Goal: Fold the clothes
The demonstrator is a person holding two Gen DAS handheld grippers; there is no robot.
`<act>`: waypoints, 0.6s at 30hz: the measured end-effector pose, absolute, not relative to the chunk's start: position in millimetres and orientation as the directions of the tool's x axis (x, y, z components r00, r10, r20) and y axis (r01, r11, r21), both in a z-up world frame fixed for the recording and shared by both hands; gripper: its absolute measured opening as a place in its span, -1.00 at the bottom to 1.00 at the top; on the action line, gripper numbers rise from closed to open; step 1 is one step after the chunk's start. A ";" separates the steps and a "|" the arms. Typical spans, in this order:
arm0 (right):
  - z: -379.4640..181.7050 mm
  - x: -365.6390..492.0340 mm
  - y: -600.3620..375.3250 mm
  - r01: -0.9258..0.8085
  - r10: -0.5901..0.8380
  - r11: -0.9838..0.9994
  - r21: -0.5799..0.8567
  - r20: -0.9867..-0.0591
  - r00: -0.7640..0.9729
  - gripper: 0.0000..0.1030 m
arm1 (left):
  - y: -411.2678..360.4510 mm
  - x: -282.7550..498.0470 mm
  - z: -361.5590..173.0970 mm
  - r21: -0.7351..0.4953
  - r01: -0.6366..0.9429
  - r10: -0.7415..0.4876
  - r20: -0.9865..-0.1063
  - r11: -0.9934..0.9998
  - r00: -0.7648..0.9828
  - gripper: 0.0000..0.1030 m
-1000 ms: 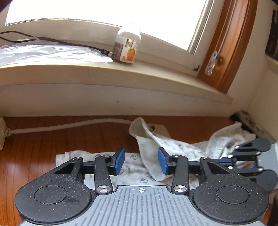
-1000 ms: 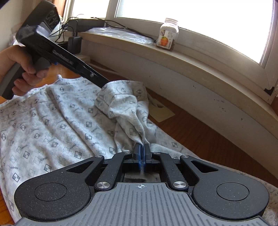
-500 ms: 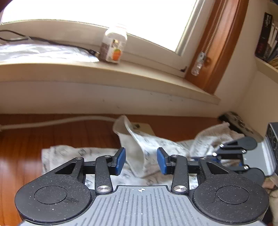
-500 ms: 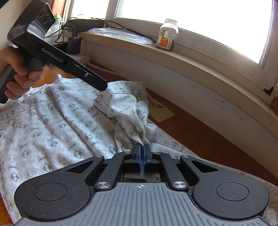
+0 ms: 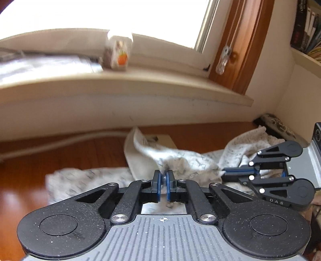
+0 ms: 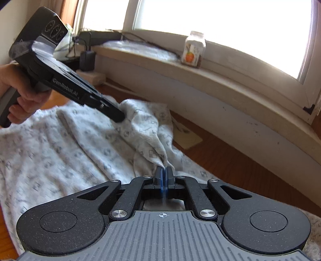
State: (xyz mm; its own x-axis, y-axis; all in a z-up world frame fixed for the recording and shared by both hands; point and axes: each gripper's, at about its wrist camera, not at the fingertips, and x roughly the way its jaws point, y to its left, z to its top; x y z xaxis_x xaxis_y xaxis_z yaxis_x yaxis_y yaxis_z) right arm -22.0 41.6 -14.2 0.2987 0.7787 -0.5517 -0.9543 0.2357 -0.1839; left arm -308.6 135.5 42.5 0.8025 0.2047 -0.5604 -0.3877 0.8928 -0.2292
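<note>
Garment (image 6: 66,152): we hold its raised fold, left gripper (image 5: 163,178) just closed on it, right gripper (image 6: 164,176) clamped alongside.

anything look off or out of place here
Nothing damaged or spilled. The patterned garment lies bunched on the wooden table, pinched by the left gripper and right gripper. A jar stands upright on the windowsill.

Daylight enters through the window (image 5: 100,18), overexposed to plain white from 10 to 1 o'clock in both views. Motion blur softens the jar (image 5: 118,53) and patterned cloth (image 6: 60,144). Fisheye distortion bows the sill (image 6: 230,80); corners vignette dark.
</note>
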 end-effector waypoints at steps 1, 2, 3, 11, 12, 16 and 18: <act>-11.6 -24.4 41.5 -0.958 0.788 0.225 -0.177 -0.545 0.286 -0.94 | 136.4 -315.9 50.4 -0.222 -0.393 0.217 -0.553 0.892 0.804 -0.89; -8.8 -27.4 41.3 -0.961 0.800 0.214 -0.172 -0.534 0.274 -0.94 | 137.5 -323.8 59.3 -0.217 -0.401 0.231 -0.543 0.890 0.807 -0.89; -5.4 -31.2 41.1 -0.966 0.810 0.201 -0.163 -0.527 0.258 -0.94 | 140.0 -333.6 66.9 -0.214 -0.402 0.237 -0.537 0.890 0.810 -0.89; 11.4 -85.6 49.7 -0.991 0.844 0.031 -0.132 -0.527 0.097 -0.94 | 134.9 -379.3 82.2 -0.136 -0.410 0.253 -0.602 0.902 0.757 -0.85; 9.5 -90.8 51.9 -0.990 0.839 0.019 -0.142 -0.536 0.093 -0.93 | 134.7 -381.1 77.7 -0.127 -0.418 0.257 -0.620 0.900 0.741 -0.85; 1.0 -96.5 57.9 -0.990 0.821 0.004 -0.141 -0.565 0.084 -0.93 | 142.2 -387.3 64.6 -0.146 -0.436 0.253 -0.637 0.888 0.728 -0.68; 0.5 -92.9 56.3 -0.990 0.822 0.019 -0.138 -0.561 0.094 -0.92 | 149.6 -389.8 63.3 -0.167 -0.451 0.258 -0.628 0.877 0.734 -0.68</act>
State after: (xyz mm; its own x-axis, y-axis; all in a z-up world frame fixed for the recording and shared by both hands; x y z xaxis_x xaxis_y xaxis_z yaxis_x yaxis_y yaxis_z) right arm -92.9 56.3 0.5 0.0936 0.8224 -0.5611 -0.9903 0.0187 -0.1377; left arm -389.8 149.6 63.3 0.7343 0.2580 -0.6279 -0.4506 0.8771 -0.1665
